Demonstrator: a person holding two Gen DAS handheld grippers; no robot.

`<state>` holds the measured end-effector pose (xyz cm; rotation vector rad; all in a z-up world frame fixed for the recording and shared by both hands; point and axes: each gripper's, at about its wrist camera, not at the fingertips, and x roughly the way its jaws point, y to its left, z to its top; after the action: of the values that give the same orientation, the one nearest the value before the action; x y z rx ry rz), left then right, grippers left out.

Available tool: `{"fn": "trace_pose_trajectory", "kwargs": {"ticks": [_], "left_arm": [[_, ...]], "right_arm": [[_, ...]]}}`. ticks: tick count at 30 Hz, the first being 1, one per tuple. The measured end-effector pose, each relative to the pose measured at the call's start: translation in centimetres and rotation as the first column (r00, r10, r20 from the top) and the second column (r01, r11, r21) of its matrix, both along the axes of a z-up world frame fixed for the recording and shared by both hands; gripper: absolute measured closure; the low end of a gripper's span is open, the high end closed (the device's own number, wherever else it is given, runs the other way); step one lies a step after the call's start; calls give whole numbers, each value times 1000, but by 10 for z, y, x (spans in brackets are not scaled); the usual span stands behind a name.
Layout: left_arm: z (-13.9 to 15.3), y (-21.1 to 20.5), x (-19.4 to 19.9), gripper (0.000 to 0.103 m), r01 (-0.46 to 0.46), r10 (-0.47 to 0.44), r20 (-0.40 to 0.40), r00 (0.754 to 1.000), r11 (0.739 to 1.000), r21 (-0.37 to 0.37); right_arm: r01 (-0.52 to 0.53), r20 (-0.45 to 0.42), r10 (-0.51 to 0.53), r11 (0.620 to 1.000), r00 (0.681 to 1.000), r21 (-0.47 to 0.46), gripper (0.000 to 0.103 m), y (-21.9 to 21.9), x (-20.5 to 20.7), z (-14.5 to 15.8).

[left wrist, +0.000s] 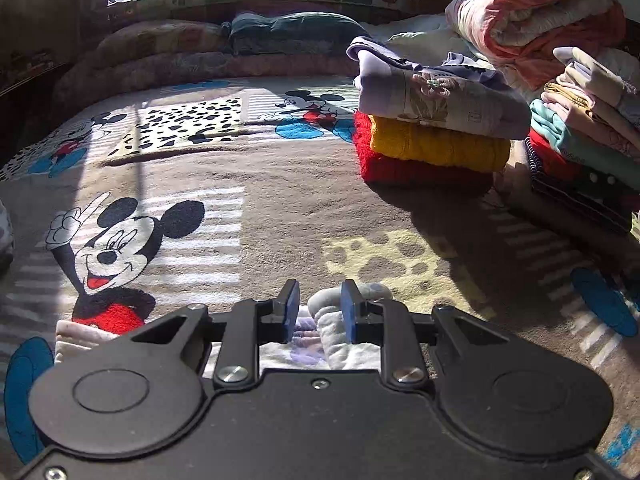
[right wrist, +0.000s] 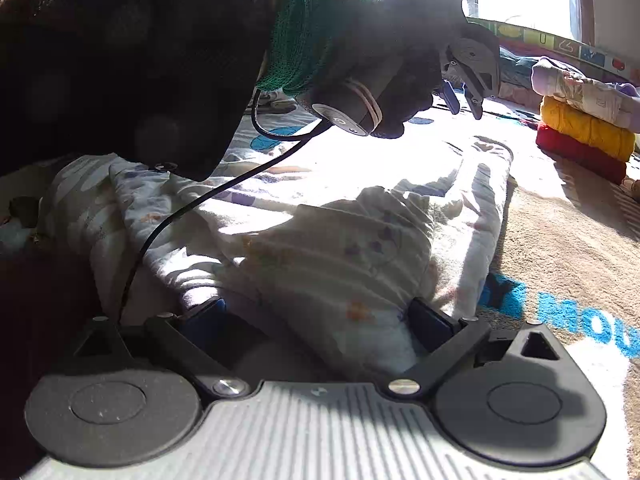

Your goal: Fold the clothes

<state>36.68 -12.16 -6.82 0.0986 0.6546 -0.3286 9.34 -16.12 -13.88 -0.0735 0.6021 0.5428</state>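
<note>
Both grippers, left point(left wrist: 319, 309) and right point(right wrist: 316, 320), hover spread over white garment point(right wrist: 340, 256).

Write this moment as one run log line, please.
left gripper: open, over white garment | right gripper: open, around garment fold | stack: untouched

Both wrist views sit low over the blanket point(left wrist: 280, 184) — sharing the folded stack point(right wrist: 580, 128).

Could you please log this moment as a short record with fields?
surface: cartoon-mouse blanket
garment in work: white printed garment, lying partly folded on the blanket
left tongs: open, above the garment's edge
right tongs: open, spread around a fold
finished pile: lavender top on yellow on red
</note>
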Motion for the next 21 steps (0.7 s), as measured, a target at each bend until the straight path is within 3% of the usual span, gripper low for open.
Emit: {"fn": "trace_pose_trajectory", "kwargs": {"ticks": [3,6,11,15,18,19,21], "left_arm": [[-3,-15,3,83,41,-40,-7,999,998,44],[-27,-23,19,83,39,-35,-72,997,997,64],[-59,-14,33,82,-18,21,-120,993,999,27],[-59,-22,28,83,-13,21,-101,995,997,79],[-51,-23,33,82,-29,40,-151,988,997,74],[-47,-23,32,76,-29,42,-161,986,996,83],[-37,-21,24,49,-36,54,-160,986,993,111]], "right_arm": [[1,1,-1,1000,1000,-3,6,1,0,0],[-4,-5,4,1000,1000,-1,4,0,3,-1],[-20,-13,19,1000,1000,-17,0,4,6,-4],[-26,-12,26,1000,1000,-12,0,3,8,-6],[-26,8,26,999,1000,-23,0,4,6,-9],[-23,16,23,999,1000,-24,0,5,5,-9],[-16,33,17,1000,999,-18,0,5,4,-8]]}}
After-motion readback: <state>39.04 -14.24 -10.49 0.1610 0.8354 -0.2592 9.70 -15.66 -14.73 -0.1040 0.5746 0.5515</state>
